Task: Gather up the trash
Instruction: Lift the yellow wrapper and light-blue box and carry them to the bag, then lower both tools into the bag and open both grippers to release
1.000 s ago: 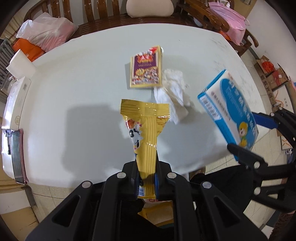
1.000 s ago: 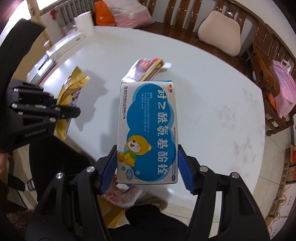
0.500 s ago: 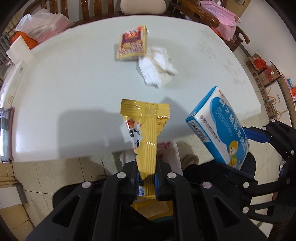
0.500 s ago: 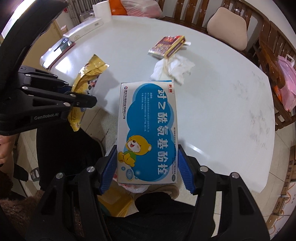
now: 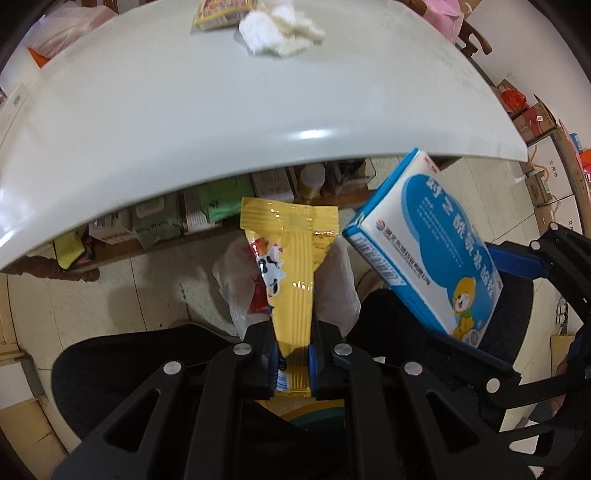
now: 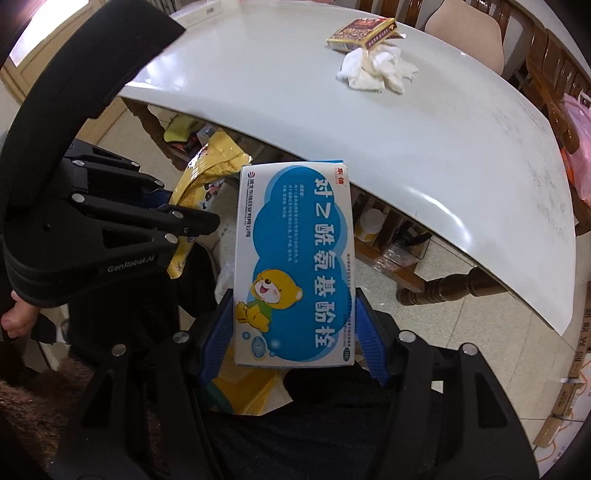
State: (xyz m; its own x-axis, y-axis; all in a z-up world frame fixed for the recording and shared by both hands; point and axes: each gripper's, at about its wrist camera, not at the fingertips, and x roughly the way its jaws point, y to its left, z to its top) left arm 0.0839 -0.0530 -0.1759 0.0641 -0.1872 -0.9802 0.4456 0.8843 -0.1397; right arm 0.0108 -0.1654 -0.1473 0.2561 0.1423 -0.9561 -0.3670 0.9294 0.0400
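Observation:
My left gripper (image 5: pixel 293 354) is shut on a yellow snack wrapper (image 5: pixel 291 266), which sticks up from its jaws. My right gripper (image 6: pixel 295 332) is shut on a blue and white medicine box (image 6: pixel 295 266) with a cartoon bear. Both point down past the near edge of the white table (image 5: pixel 221 110), above the floor. A translucent plastic bag (image 5: pixel 336 291) with something red in it lies below the wrapper. On the table's far side lie a crumpled white tissue (image 6: pixel 376 68) and a purple and yellow box (image 6: pixel 364 31), side by side.
Under the table a shelf (image 5: pixel 221 218) holds packets and a jar. Brown table legs (image 6: pixel 443 288) stand near the right gripper. Wooden chairs (image 6: pixel 546 55) and a pink bag (image 6: pixel 580 122) line the far side. Cardboard boxes (image 5: pixel 528 110) sit on the tiled floor at the right. Dark clothing fills the bottom.
Both grippers have drawn back from over the table and sunk below its near edge, each still holding its item. The tissue and the box on the table have stayed put.

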